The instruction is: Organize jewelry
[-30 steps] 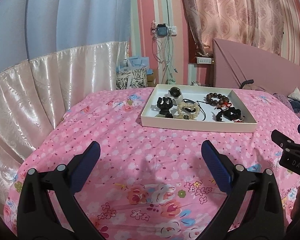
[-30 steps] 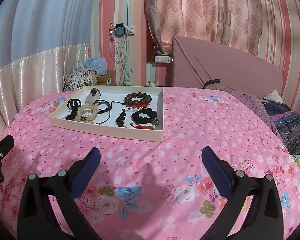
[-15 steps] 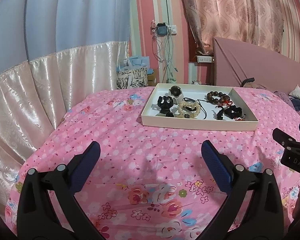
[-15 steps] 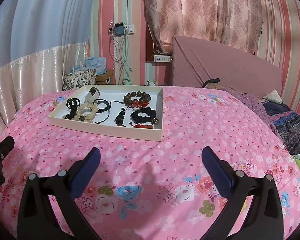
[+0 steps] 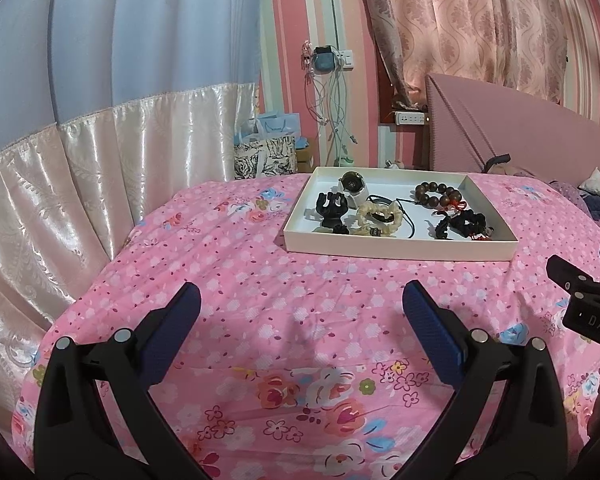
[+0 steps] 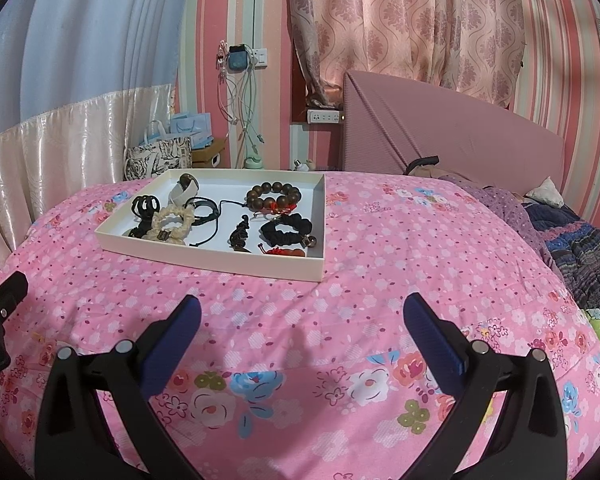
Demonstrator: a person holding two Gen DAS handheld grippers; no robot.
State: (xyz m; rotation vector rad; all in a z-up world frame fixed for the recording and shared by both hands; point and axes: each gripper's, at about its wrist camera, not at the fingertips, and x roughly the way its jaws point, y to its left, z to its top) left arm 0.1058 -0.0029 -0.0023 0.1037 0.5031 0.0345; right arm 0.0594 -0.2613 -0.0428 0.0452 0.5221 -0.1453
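Observation:
A shallow cream tray lies on a pink floral bedspread. It holds a brown bead bracelet, a black hair claw, a cream scrunchie, a black scrunchie, a white band with a dark stone, black cords and a small red piece. My left gripper is open and empty, short of the tray. My right gripper is open and empty, short of the tray's right corner.
The bedspread drops off at the left toward shiny curtains. Gift bags and hanging cables stand behind the bed. A pink headboard and dark folded bedding lie at the right.
Both grippers have drawn back and risen slightly; the tray sits a little farther off in both views. Both stay open and empty.

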